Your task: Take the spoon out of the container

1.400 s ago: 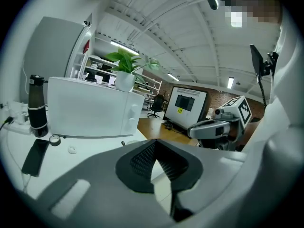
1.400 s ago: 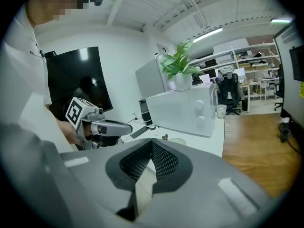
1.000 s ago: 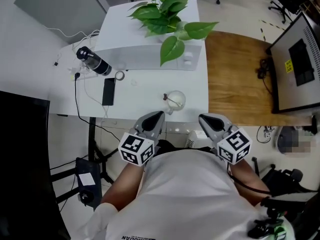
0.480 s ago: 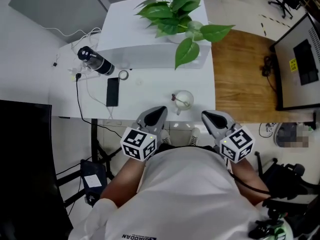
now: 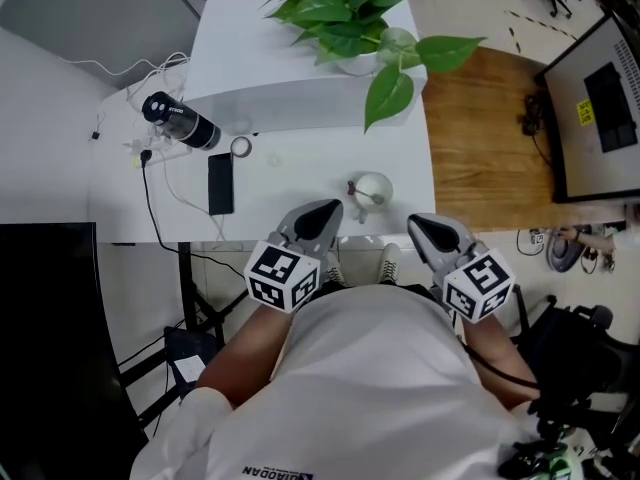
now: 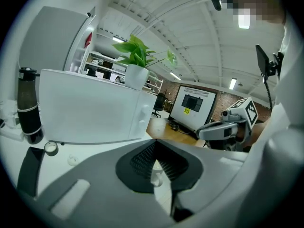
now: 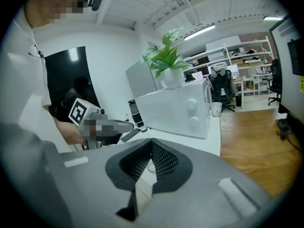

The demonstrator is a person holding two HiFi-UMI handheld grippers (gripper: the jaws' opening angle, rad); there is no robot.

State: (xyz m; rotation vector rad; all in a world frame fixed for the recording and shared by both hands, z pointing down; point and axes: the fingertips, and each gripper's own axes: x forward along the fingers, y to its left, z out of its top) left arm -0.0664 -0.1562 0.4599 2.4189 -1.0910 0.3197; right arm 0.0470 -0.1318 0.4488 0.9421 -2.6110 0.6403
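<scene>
A small round clear container [image 5: 375, 186] stands near the front edge of the white table [image 5: 300, 193]. A spoon [image 5: 361, 194] leans in it with its handle toward the left. My left gripper [image 5: 328, 210] hovers at the table's front edge, just left of the container, with its jaws shut and empty. At the container's right my right gripper [image 5: 416, 223] is also shut and empty. Through the left jaws' gap the container [image 6: 156, 174] shows pale, and the right gripper [image 6: 219, 130] is beside it. The right gripper view catches the container's rim [image 7: 151, 167] and the left gripper [image 7: 116, 126].
A white box-shaped appliance [image 5: 290, 98] with a potted plant [image 5: 350, 13] on top fills the table's back. A black bottle [image 5: 178, 121], a tape roll [image 5: 240, 148], a phone [image 5: 219, 183] and cables lie at the left. A wooden desk [image 5: 480, 138] with a monitor [image 5: 600, 98] adjoins on the right.
Both grippers have edged forward over the table's front edge, closer to the container on either side. Their jaws stayed shut.
</scene>
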